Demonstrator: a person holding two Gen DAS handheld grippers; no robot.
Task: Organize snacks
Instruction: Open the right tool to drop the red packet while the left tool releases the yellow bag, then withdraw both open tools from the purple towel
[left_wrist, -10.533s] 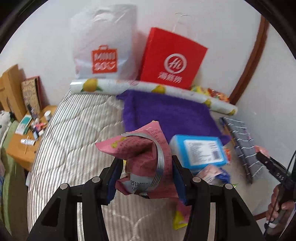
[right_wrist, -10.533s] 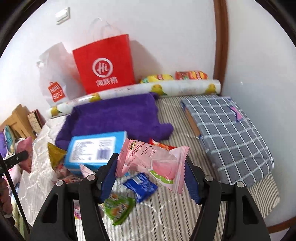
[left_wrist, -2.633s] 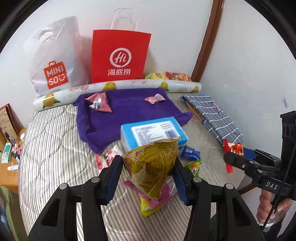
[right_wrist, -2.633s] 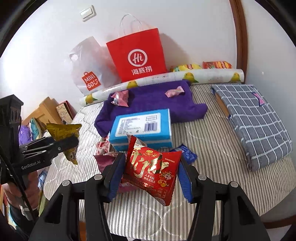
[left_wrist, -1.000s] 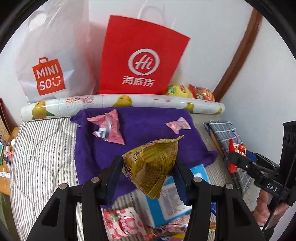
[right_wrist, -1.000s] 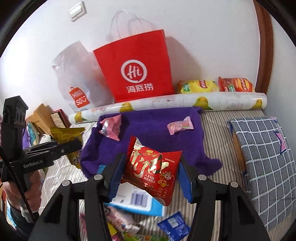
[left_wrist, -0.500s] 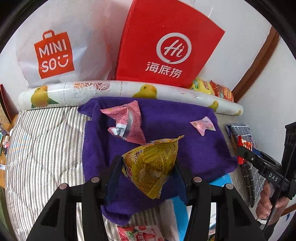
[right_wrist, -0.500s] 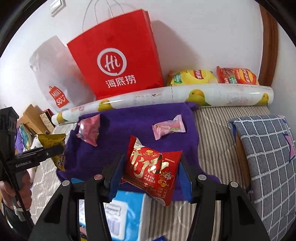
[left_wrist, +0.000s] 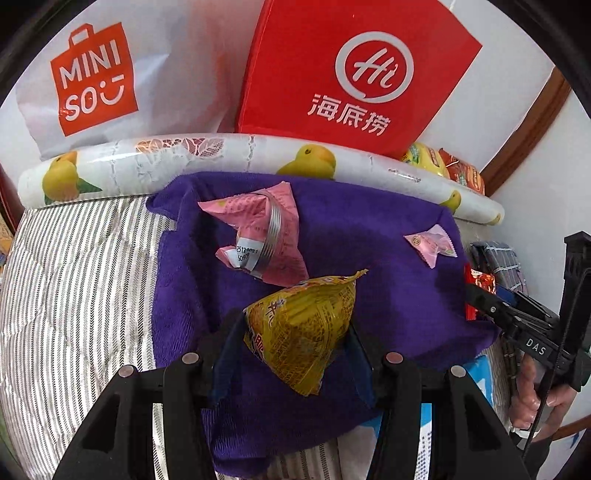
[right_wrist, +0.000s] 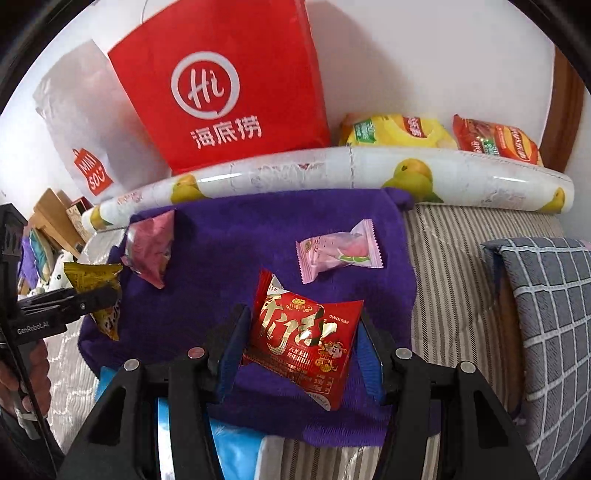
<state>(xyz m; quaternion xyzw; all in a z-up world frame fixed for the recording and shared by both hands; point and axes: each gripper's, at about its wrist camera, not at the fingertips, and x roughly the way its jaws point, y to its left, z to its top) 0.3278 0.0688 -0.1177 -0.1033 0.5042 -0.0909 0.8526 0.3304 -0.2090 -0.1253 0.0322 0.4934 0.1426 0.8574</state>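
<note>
My left gripper is shut on a yellow snack packet and holds it over the near part of a purple towel. My right gripper is shut on a red snack packet over the same towel. On the towel lie a crumpled pink packet with a silver band at the left and a small pink candy packet at the right; both also show in the right wrist view, the crumpled one and the candy. Each gripper shows in the other's view, left and right.
A red paper bag, a white Miniso bag and a lemon-print roll line the wall. Yellow and red chip bags lie behind the roll. A blue box sits under the towel's near edge. A checked cushion lies right.
Both grippers have moved forward and lower over the purple towel, still holding their packets. The towel and the two pink packets now look closer.
</note>
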